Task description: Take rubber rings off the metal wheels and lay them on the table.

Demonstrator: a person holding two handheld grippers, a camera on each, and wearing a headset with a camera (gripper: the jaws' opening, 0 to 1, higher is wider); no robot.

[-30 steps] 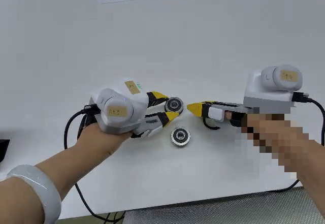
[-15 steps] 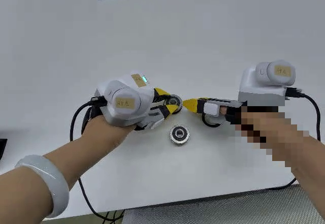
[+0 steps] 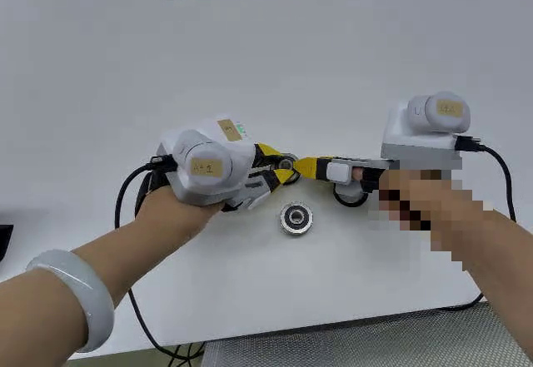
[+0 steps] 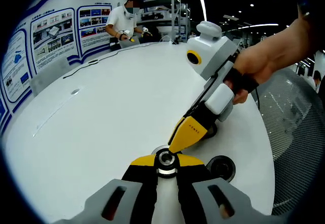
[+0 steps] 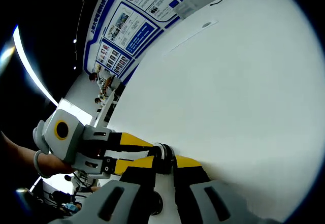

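- Left gripper (image 3: 281,170) is clamped on a metal wheel (image 4: 166,159).
- Right gripper (image 3: 304,167) is touched to that wheel; its grip cannot be told.
- One second wheel (image 3: 296,218) is laid on the table (image 3: 250,67) nearby.

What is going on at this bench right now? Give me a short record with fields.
Left tongs: shut on a metal wheel
Right tongs: tips at that wheel's rim; open or shut unclear
Second wheel: flat on the table, apart from both tongs
Black ring: loose on the table, under the right tongs
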